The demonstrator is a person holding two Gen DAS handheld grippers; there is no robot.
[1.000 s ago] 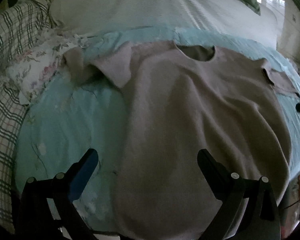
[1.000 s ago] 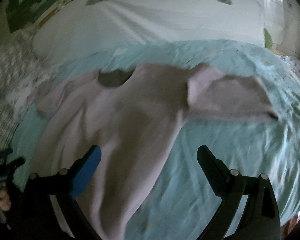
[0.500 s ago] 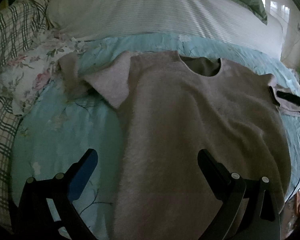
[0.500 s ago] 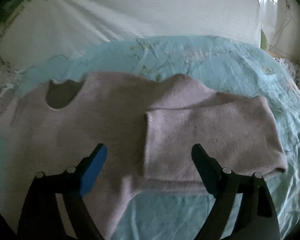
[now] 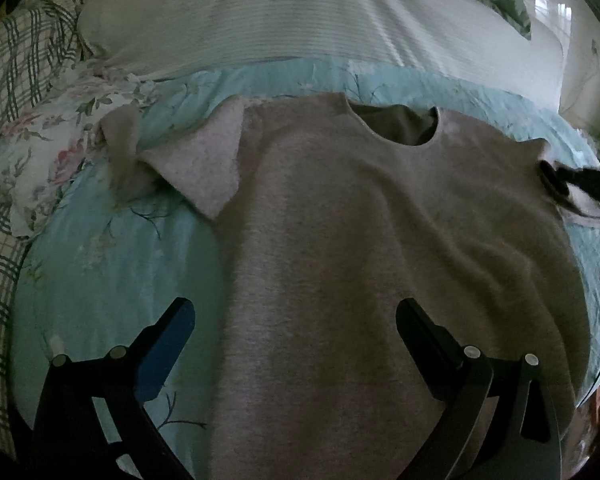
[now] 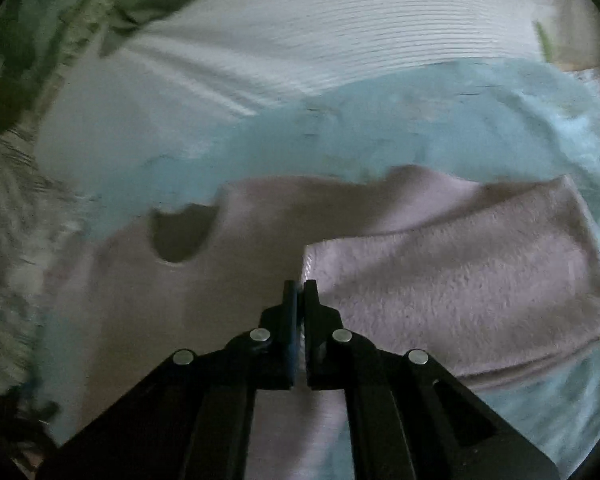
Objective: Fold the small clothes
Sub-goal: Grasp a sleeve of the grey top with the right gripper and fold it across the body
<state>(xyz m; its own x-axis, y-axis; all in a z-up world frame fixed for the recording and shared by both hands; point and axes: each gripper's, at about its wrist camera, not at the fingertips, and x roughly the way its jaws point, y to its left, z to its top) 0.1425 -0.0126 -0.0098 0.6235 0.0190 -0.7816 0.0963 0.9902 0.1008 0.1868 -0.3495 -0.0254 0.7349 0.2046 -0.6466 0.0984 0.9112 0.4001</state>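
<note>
Sweater flat on bed, right fingers clamped at the folded sleeve's cuff edge.

Fuzzy mauve sweater (image 5: 380, 248) lies front-up on the teal bedspread (image 5: 112, 272), round neckline (image 5: 396, 128) at 12 o'clock toward the white striped pillow (image 5: 300, 20). Sleeve at 10 o'clock is crumpled, partly on the floral cloth (image 5: 40, 148). Sleeve (image 6: 460, 280) at 3 o'clock is folded back across itself. Left gripper (image 5: 296, 344) hovers over the hem, fingers wide, nothing between them. Right gripper (image 6: 300, 292) has fingers pressed together at the folded sleeve's corner; looks pinched on the cuff edge, contact partly hidden. Versus half a second ago: right fingers went from wide to closed at that corner; the left view shows the sweater's layout unchanged.
</note>
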